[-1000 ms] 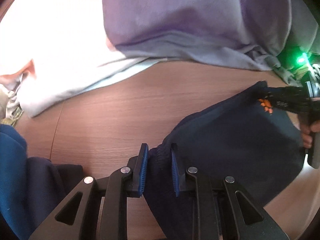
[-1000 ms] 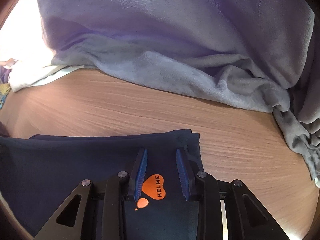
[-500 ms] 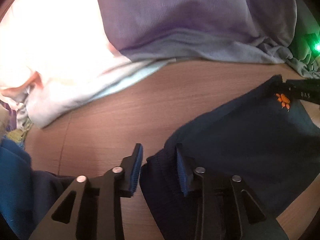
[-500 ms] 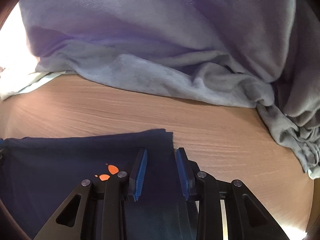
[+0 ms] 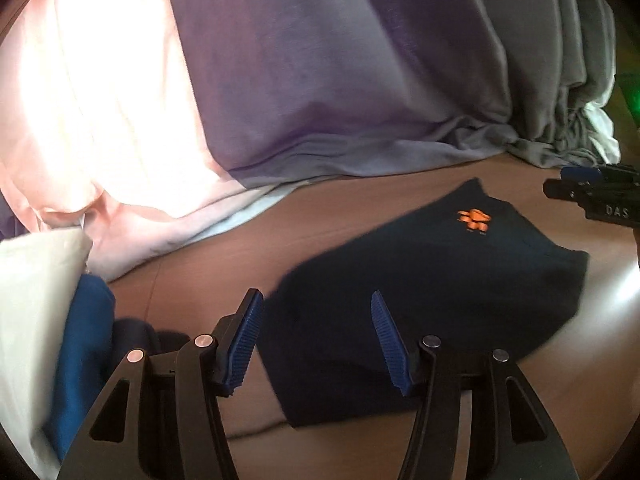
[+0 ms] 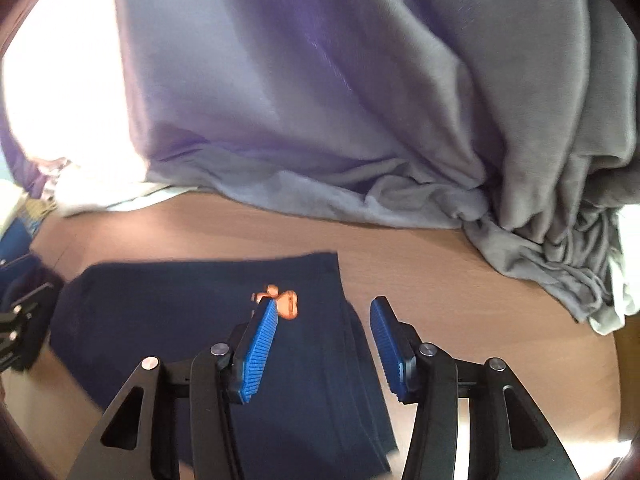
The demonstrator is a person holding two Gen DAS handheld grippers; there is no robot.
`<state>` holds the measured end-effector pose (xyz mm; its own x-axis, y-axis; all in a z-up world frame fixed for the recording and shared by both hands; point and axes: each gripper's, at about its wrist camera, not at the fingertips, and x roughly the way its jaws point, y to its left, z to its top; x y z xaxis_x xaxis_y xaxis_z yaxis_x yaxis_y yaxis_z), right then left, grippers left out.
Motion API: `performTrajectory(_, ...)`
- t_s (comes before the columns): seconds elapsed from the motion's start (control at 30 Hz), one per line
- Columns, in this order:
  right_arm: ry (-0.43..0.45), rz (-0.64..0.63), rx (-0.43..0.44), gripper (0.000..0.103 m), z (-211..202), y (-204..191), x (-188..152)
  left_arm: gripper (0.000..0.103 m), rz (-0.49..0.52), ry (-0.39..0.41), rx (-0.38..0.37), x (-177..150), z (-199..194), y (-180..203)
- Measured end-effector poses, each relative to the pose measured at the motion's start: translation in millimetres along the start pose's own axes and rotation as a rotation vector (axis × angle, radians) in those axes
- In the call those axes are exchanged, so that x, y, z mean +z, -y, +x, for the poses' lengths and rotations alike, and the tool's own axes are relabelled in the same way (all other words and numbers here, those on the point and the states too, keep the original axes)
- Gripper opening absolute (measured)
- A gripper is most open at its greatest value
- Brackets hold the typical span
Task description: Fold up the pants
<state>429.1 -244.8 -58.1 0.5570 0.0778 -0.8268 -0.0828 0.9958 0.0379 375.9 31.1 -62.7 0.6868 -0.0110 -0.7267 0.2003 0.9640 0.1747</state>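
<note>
My left gripper [image 5: 316, 332] is opening, its blue pads clear of the cloth with nothing pinched. My right gripper [image 6: 324, 344] is opening too, empty above the folded navy pants [image 6: 200, 312], which lie flat on the wooden table [image 6: 440, 272], orange logo [image 5: 473, 218] up. A lavender-grey garment [image 6: 320, 120] is heaped behind.

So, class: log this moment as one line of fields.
pants: folded, flat on table | left hand-held gripper: opening, empty | right hand-held gripper: opening, empty
</note>
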Motion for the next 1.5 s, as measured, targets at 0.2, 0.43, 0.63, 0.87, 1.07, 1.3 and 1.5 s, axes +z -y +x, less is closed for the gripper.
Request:
performTrajectory(0.2,-0.024,-0.041,0.027,0.049,-35,11,-40,0.055,-0.044,-0.018,0.008,-28,-15,25)
performTrajectory(0.43,-0.105,0.057,0.005,0.049,-42,24,-93,0.055,-0.105,-0.057,0.087,-58,-16,33)
performTrajectory(0.63,-0.071,0.265,-0.043,0.049,-25,45,-105,0.055,-0.139,-0.081,0.124,-68,-6,27)
performTrajectory(0.87,-0.089,0.280,-0.047,0.049,1,48,-103,0.056,-0.120,-0.079,0.148,-69,6,28)
performTrajectory(1.07,-0.110,0.268,-0.059,0.049,11,52,-104,0.058,-0.095,-0.100,0.159,-71,24,28)
performTrajectory(1.3,-0.101,0.246,-0.069,0.049,13,51,-103,0.062,-0.084,-0.096,0.179,-72,39,25)
performTrajectory(1.5,-0.114,0.225,-0.061,0.011,12,47,-104,0.065,-0.094,-0.177,0.182,-80,50,23)
